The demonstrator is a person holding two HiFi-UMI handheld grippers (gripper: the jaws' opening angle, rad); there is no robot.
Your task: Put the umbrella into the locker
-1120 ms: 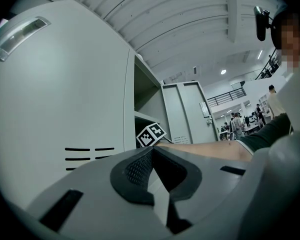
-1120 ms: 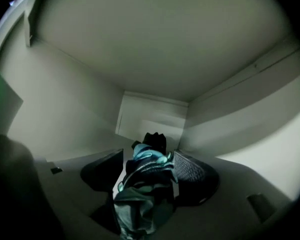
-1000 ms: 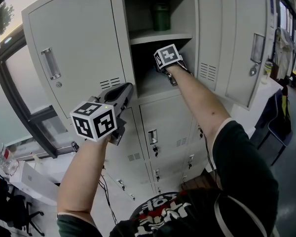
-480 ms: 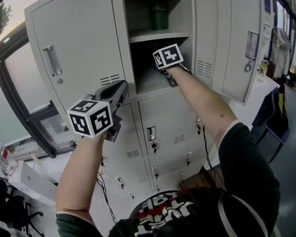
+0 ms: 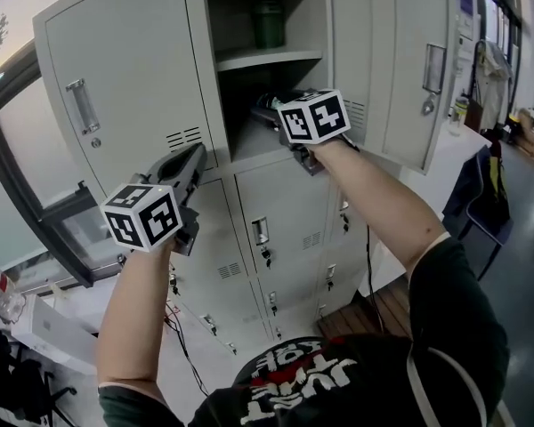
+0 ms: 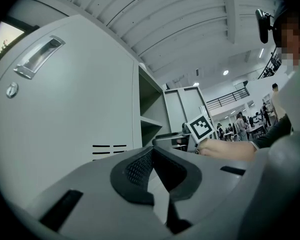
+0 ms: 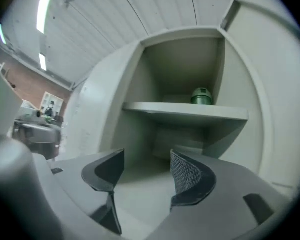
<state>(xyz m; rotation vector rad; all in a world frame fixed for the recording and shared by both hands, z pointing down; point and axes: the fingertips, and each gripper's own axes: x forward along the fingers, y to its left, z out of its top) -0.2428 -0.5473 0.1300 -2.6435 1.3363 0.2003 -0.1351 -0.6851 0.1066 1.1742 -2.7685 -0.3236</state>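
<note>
The grey locker's open compartment (image 5: 249, 136) faces me, split by a shelf (image 5: 267, 58). My right gripper (image 5: 271, 110) hovers just in front of the lower opening, its marker cube (image 5: 313, 116) toward me. In the right gripper view (image 7: 142, 176) its jaws stand wide apart with nothing between them, looking up at the shelf (image 7: 185, 111). My left gripper (image 5: 196, 153) is raised beside the closed door on the left; its pads (image 6: 140, 171) meet, holding nothing. I cannot make out an umbrella in any view; the lower compartment is dark in the head view.
A green cylindrical container (image 5: 269, 25) stands on the upper shelf. The compartment's door (image 5: 409, 60) hangs open to the right. A closed door with a handle (image 5: 80, 105) is at left. Smaller lockers (image 5: 267, 229) lie below. A chair with dark clothing (image 5: 485, 194) stands at right.
My right gripper has drawn back out of the lower compartment toward me. The left gripper has sunk a little down and left.
</note>
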